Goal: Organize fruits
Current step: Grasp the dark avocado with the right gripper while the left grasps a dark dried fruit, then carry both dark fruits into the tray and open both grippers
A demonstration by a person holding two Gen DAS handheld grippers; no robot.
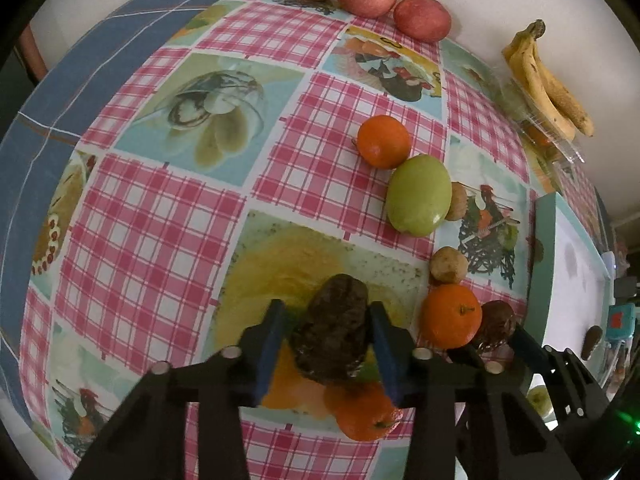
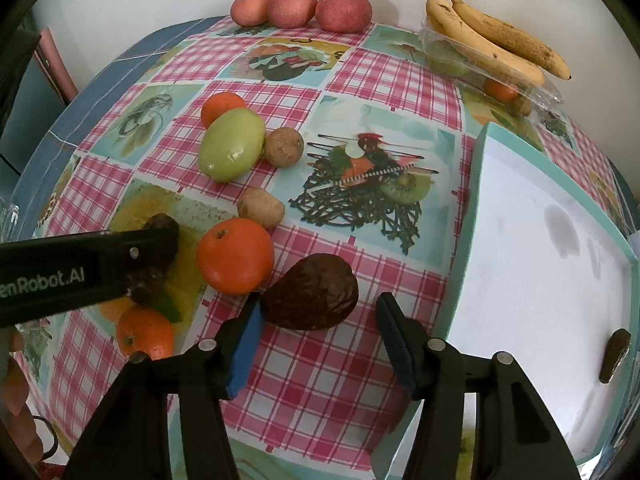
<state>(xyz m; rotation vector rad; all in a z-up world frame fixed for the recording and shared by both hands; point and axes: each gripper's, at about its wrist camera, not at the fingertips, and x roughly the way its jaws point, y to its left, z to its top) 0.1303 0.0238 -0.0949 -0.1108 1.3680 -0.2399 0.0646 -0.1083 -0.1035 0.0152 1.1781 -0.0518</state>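
Observation:
My left gripper (image 1: pixel 326 306) points down at the table and is shut on a dark brown avocado (image 1: pixel 332 332), one blue pad on each side. In the right wrist view that avocado (image 2: pixel 162 226) is half hidden behind the left gripper's black finger. A second dark avocado (image 2: pixel 314 296) lies on the checked cloth between the fingers of my right gripper (image 2: pixel 320 299). The left pad (image 2: pixel 248 336) touches it and the right pad stands apart, so this gripper is open. An orange (image 2: pixel 236 254) sits just left of this avocado.
A teal tray (image 2: pixel 480 184) with a white floor lies at the right and holds one dark fruit (image 2: pixel 616 354). Another orange (image 2: pixel 146 336), a green mango (image 2: pixel 232 150), two brown kiwis (image 2: pixel 284 146), three red apples (image 2: pixel 344 10) and bananas (image 2: pixel 488 44) on a clear box lie around.

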